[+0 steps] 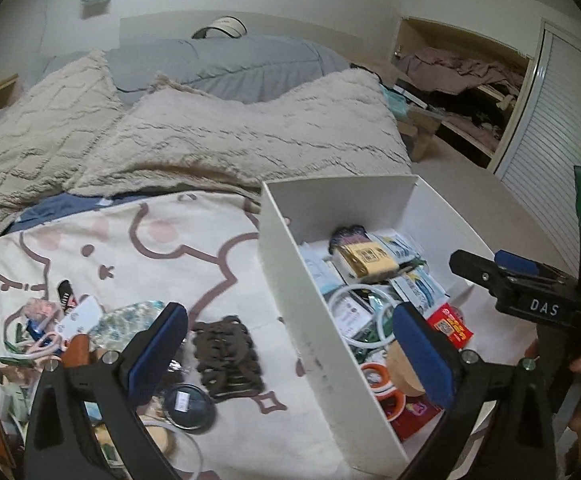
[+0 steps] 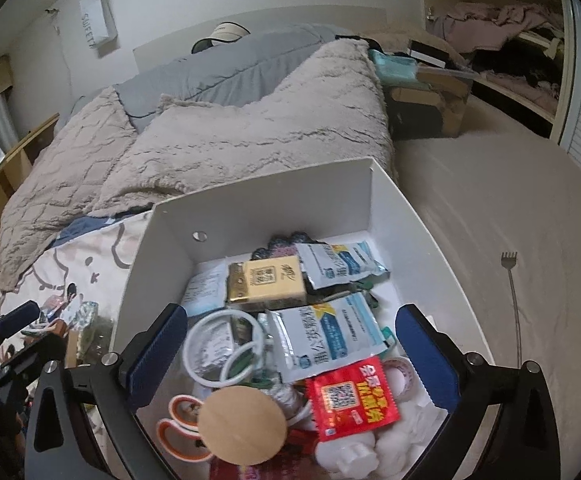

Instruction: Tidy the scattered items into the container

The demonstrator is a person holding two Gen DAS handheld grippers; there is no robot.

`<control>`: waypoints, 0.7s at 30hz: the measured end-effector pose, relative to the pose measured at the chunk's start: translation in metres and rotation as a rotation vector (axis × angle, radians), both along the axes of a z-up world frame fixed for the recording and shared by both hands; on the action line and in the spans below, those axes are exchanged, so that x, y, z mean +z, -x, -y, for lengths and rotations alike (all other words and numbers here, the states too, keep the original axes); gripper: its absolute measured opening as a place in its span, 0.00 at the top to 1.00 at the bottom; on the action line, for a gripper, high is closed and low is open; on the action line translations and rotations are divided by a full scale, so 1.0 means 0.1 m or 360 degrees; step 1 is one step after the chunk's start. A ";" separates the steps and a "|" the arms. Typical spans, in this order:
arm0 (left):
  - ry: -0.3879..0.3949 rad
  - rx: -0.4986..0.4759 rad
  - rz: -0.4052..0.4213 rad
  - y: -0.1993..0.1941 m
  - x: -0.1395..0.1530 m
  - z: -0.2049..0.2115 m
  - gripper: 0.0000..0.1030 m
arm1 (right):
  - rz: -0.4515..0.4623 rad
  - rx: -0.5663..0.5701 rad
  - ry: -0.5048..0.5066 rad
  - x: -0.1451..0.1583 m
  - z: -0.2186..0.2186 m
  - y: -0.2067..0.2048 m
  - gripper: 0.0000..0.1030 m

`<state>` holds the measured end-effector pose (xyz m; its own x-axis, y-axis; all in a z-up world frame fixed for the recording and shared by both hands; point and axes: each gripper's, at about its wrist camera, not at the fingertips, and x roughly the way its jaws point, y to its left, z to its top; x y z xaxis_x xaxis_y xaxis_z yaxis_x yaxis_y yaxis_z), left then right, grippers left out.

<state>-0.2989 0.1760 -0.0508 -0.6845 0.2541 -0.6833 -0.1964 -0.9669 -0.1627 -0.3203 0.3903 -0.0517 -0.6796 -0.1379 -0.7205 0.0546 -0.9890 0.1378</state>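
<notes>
A white box (image 1: 290, 280) stands on the bed at the right, holding several items: sachets, a gold packet (image 2: 266, 282), a red packet (image 2: 350, 396), white rings, a round wooden lid (image 2: 242, 424). My left gripper (image 1: 290, 348) is open and empty, above the box's left wall. Left of the box lie a dark brown hair claw (image 1: 226, 356), a round black lid (image 1: 188, 406) and a pile of small items (image 1: 50, 336). My right gripper (image 2: 290, 356) is open and empty over the box (image 2: 162, 280); it also shows in the left wrist view (image 1: 506, 268).
A beige blanket (image 1: 210, 136) and a grey duvet (image 1: 218, 64) cover the far bed. A cartoon-print sheet (image 1: 150, 248) lies under the items. A metal back scratcher (image 2: 512, 300) lies on the mattress right of the box. An open closet (image 1: 470, 92) is at far right.
</notes>
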 end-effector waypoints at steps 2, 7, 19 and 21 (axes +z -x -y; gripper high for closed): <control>-0.0004 0.0019 -0.0013 -0.01 0.04 0.07 0.00 | -0.0013 0.0011 -0.0001 0.04 0.06 -0.01 0.00; 0.0009 0.0073 -0.0042 -0.05 0.12 0.27 0.00 | -0.0031 0.0053 -0.0015 0.10 0.24 -0.03 0.00; 0.0088 0.0271 -0.0078 -0.13 0.21 0.94 0.00 | -0.0042 0.0219 -0.0054 0.18 0.85 -0.10 0.00; 0.0106 0.0307 -0.0076 -0.15 0.21 1.07 0.00 | -0.0043 0.0244 -0.0062 0.19 0.96 -0.10 0.00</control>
<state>-0.2841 0.0695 -0.0300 -0.7481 0.0704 -0.6598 -0.0126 -0.9957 -0.0920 -0.3102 0.2943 -0.0331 -0.6717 -0.2140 -0.7093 0.2086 -0.9733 0.0960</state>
